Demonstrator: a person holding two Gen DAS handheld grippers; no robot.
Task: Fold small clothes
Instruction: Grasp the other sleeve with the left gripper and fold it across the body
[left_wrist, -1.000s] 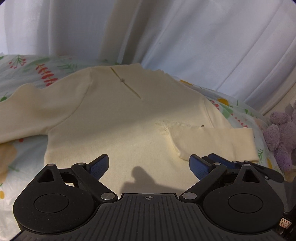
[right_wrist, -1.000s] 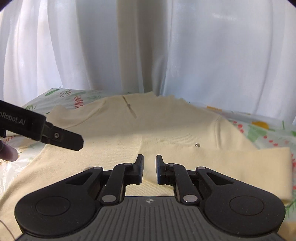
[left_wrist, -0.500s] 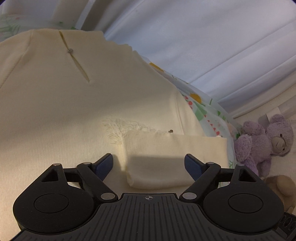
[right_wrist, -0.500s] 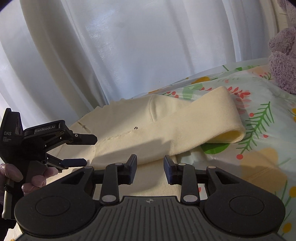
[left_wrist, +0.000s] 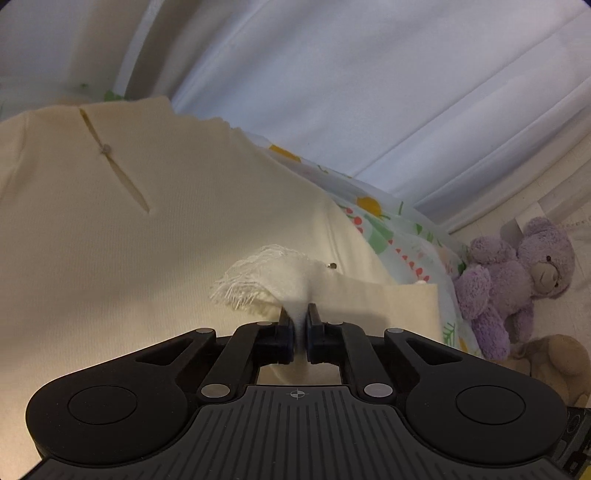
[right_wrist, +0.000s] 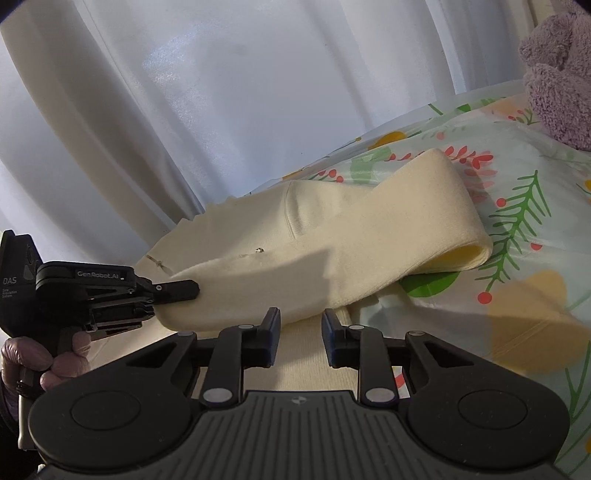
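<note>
Cream sweater (left_wrist: 155, 236) is what we have before us: one small, fine-ribbed knit top spread flat on a bed, with a slit at the neck fastened by a single tiny button (left_wrist: 106, 149). We count one sleeve (right_wrist: 388, 236) folded back across the body, its cuff end lifted, and a fringe of pale lace (left_wrist: 247, 280) showing under that raised fabric. One small metal stud (left_wrist: 332, 264) sits on the body just beside the sleeve.

Our left tongs (left_wrist: 300, 325) are pinched tight on the sleeve's cuff end, cloth bunched between the blue pads. From the right wrist view we read "GenRobot.AI" on that tool's top and "DAS" on its side, with smaller print below too fine to read; a gloved hand (right_wrist: 33, 365) grips its handle. Our right tongs (right_wrist: 300, 328) hang just over the sweater near the sleeve with a clear gap between the fingers, holding nothing.

Under the sweater lies one floral bedsheet (right_wrist: 517, 229), printed with green sprigs, red berries and orange blobs. White curtains (left_wrist: 369, 92) hang behind. We count two plush toys by the bed's edge: one purple teddy bear (left_wrist: 517, 277) and one tan toy (left_wrist: 554, 354) beside it.
</note>
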